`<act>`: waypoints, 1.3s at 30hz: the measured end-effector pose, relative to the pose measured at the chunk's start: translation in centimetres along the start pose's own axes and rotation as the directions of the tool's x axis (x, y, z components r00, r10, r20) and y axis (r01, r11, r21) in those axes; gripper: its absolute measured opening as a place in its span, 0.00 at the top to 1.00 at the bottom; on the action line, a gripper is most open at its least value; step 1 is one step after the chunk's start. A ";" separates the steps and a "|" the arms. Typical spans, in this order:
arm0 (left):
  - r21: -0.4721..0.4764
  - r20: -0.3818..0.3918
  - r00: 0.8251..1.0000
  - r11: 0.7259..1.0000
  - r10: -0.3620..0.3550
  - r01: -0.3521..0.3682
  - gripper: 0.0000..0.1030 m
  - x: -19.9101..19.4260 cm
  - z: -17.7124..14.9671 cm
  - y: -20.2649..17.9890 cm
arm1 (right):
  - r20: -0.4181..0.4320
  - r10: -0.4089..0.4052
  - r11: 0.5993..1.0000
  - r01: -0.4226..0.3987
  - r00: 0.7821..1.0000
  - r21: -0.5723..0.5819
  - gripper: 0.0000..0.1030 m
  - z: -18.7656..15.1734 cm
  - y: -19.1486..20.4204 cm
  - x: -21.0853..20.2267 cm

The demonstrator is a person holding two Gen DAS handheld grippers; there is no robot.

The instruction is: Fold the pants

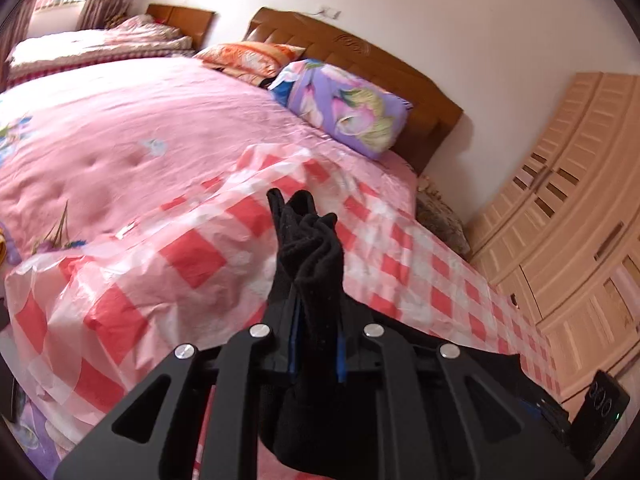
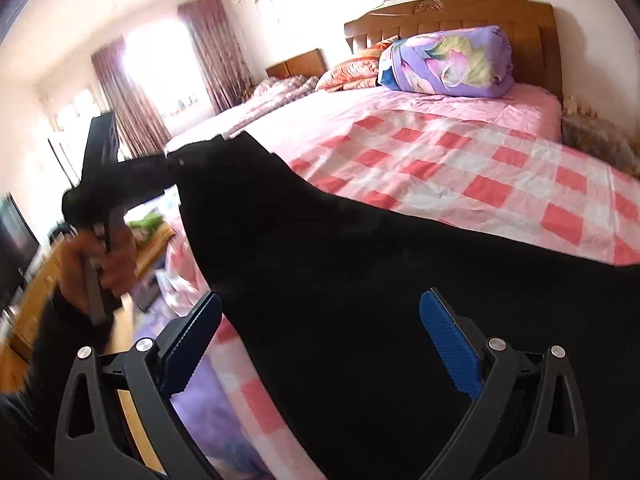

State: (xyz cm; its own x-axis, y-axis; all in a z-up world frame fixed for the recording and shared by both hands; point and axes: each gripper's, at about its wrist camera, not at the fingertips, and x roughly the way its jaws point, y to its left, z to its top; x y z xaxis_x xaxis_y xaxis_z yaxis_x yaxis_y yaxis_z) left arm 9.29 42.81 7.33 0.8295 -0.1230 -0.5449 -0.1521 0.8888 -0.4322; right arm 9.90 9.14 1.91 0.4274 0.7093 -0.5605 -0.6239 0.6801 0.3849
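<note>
A: Black pants [image 2: 320, 264], lifted off a bed [image 1: 120, 128] and stretched between two handheld grippers.

B: Left gripper [image 1: 316, 300]?

A: Clenched on a bunched fistful of the pants fabric, blue pads nearly touching with the cloth squeezed between them. Crumpled black folds poking up past the fingertips. Seen again from the right wrist camera at the far left edge, blurred, gripped by a person's hand [image 2: 108, 256].

B: Right gripper [image 2: 320, 344]?

A: Released, jaws spread wide, blue ribbed pads well apart. Black cloth filling the gap in the picture, lying beyond and below the pads; no pad seen pressing on it. Contact with either pad: cannot tell.

B: Pants in relation to the bed?

A: Held up over the near part of the bed, sloping from the left gripper down toward the lower right of the right wrist view. Beneath them, a red-and-white checked plastic sheet [image 1: 200, 256], wrinkled, spread over a pink quilt [image 1: 132, 120].

B: Anything else around?

A: Purple floral pillow [image 1: 344, 108] and an orange patterned pillow [image 1: 248, 58] against a brown wooden headboard [image 1: 380, 64]. Pale wooden wardrobe [image 1: 568, 208] to the right of the bed. Brownish curtains [image 2: 128, 96] beside a bright window. Second bed [image 1: 100, 46] further back.
</note>
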 end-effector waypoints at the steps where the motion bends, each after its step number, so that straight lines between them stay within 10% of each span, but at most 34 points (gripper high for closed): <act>1: 0.045 0.007 1.000 0.999 -0.011 0.011 0.88 -0.2 -0.6 -1.8 | 0.027 0.029 0.997 -0.031 0.999 0.074 0.06 0.1 -1.0 -0.5; 5: 0.227 0.020 0.997 0.972 -0.073 0.066 0.88 0.2 -5.4 -9.6 | 0.110 -0.004 0.959 -0.027 0.994 0.282 0.06 0.1 -5.9 -3.2; 12: 0.549 -0.096 0.993 0.829 -0.064 0.106 0.83 4.5 -17.7 -19.1 | 0.131 -0.081 0.903 0.017 0.988 0.429 0.06 -1.6 -11.7 -6.9; 17: 0.698 -0.081 0.983 0.694 -0.167 0.175 0.03 1.4 -21.1 -19.3 | 0.081 -0.006 0.865 -0.036 0.997 0.501 0.06 -3.0 -13.1 -5.3; 20: 0.722 -0.026 0.972 0.669 -0.231 0.179 0.02 -2.4 -20.4 -17.3 | 0.093 0.050 0.864 -0.090 0.994 0.495 0.06 -3.0 -12.4 -4.8; 24: 0.570 0.043 0.995 0.820 -0.085 0.045 0.02 -1.8 -16.0 -12.1 | 0.073 0.191 0.859 -0.203 0.979 0.471 0.06 -2.0 -10.4 -3.0; 26: 0.518 0.063 0.997 0.852 0.044 -0.070 0.10 -0.2 -13.9 -9.9 | 0.038 0.225 0.848 -0.215 0.974 0.485 0.06 -2.3 -9.5 -2.0; 32: 0.720 -0.059 0.997 0.694 0.058 0.002 0.18 2.5 -14.5 -10.9 | -0.008 0.211 0.850 -0.179 0.978 0.495 0.06 -3.3 -9.4 -0.9; 39: 0.796 -0.072 0.989 0.605 0.127 -0.019 0.28 4.6 -16.3 -12.1 | -0.031 0.193 0.864 -0.155 0.981 0.478 0.06 -3.5 -9.1 -0.6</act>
State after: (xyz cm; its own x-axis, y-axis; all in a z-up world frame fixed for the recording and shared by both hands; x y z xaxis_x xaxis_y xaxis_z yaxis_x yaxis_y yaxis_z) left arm 6.16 24.33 -1.68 0.7626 -0.0410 -0.6456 0.3197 0.8915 0.3209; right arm 13.03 1.88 -3.85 0.2781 0.8211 -0.4985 -0.2925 0.5667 0.7703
